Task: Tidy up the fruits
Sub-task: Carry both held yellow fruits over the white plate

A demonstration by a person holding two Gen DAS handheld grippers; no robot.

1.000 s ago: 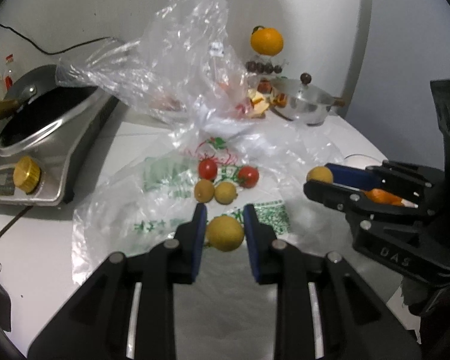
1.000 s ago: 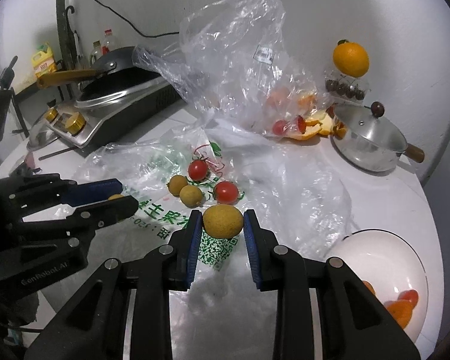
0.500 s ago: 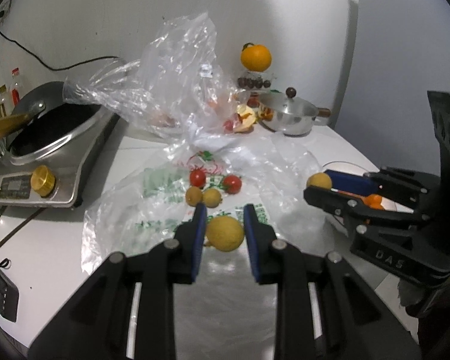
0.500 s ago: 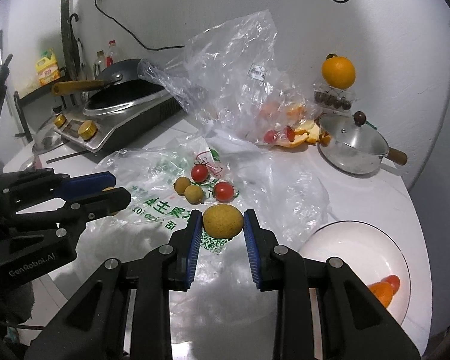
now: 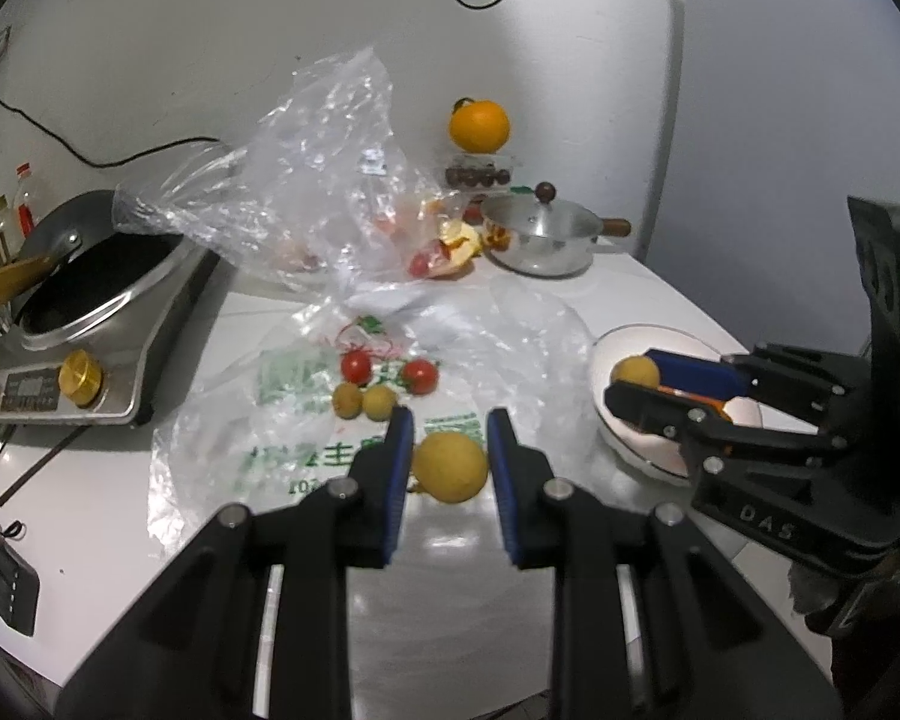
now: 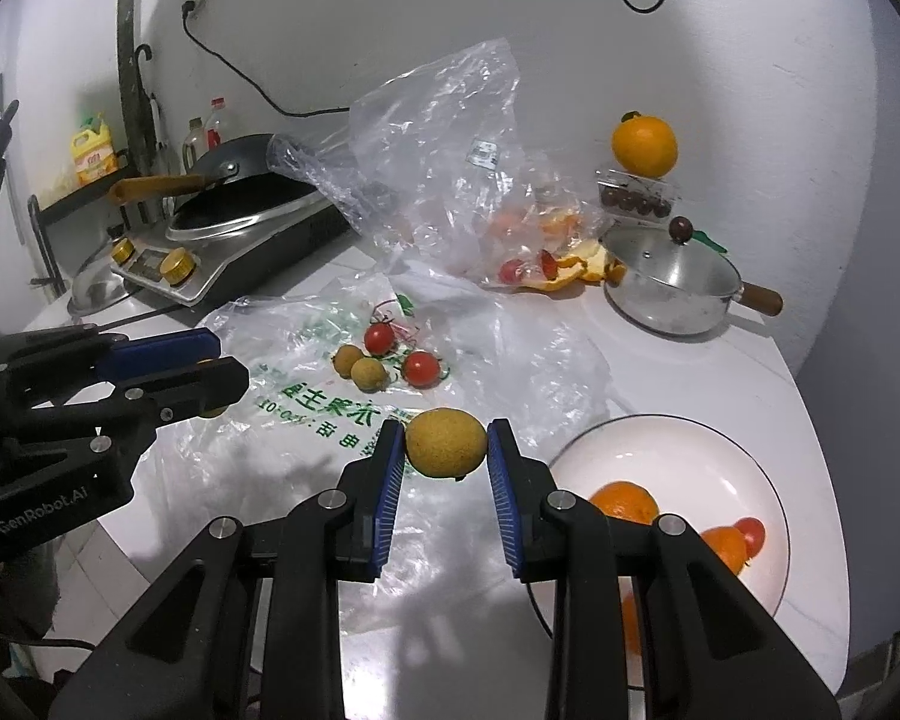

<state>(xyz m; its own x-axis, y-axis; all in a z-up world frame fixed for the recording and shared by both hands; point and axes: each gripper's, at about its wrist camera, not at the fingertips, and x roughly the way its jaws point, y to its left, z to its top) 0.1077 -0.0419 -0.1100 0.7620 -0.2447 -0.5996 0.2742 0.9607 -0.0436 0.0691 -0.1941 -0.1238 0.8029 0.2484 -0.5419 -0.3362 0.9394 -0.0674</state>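
My left gripper [image 5: 450, 438] is shut on a round yellow-brown fruit [image 5: 450, 465], held above the printed plastic bag [image 5: 306, 456]. My right gripper [image 6: 446, 429] is shut on a similar yellow fruit [image 6: 446, 441]. In the left wrist view the right gripper [image 5: 627, 373] and its fruit hang over the rim of the white plate [image 5: 624, 450]. That plate [image 6: 660, 456] holds oranges [image 6: 623, 503] and a small tomato [image 6: 750, 531]. Two tomatoes [image 6: 421, 368] and two small brown fruits [image 6: 368, 373] lie on the bag. The left gripper [image 6: 225, 360] shows at the left of the right wrist view.
An induction cooker with a wok [image 5: 90, 312] stands at the left. A crumpled clear bag [image 5: 330, 180] with orange peel lies behind the fruits. At the back right are a lidded steel pot [image 5: 540, 234] and an orange [image 5: 479, 126] on a clear box. The table's edge runs close below both grippers.
Both grippers have drawn back and risen a little, each still holding its fruit. The loose fruits look farther off, and the white plate has come into the left wrist view.
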